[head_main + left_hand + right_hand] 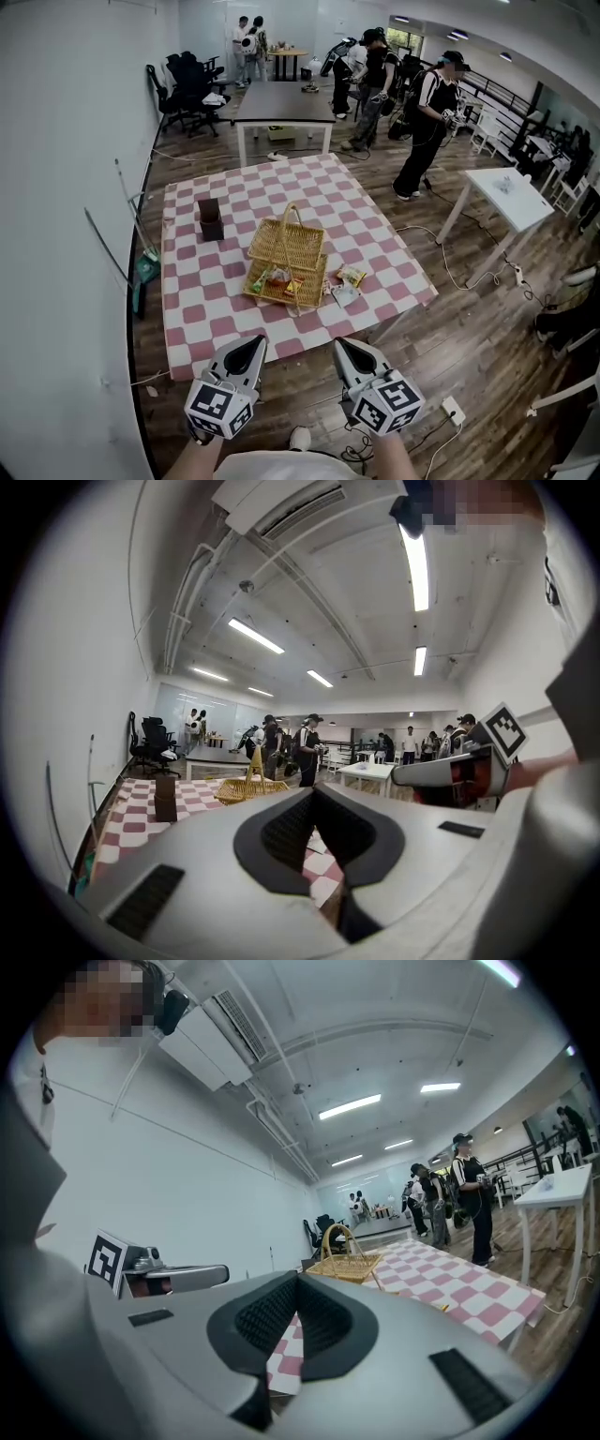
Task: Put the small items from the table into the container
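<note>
Both grippers are held short of the table's [202, 305] near edge, well apart from the items.

Left gripper [250, 345]: fingers pressed together, nothing between them. Right gripper [348, 347]: likewise closed and empty.

The wicker basket [286, 246] stands mid-table and already holds several wrapped items. The remaining small packets [348, 282] lie flat just right of the basket.

They are judged light, soft and crinkly, with wrapping likely slippery. They are best pinched by an edge or raised corner, gently, so the contents are not crushed.
</note>
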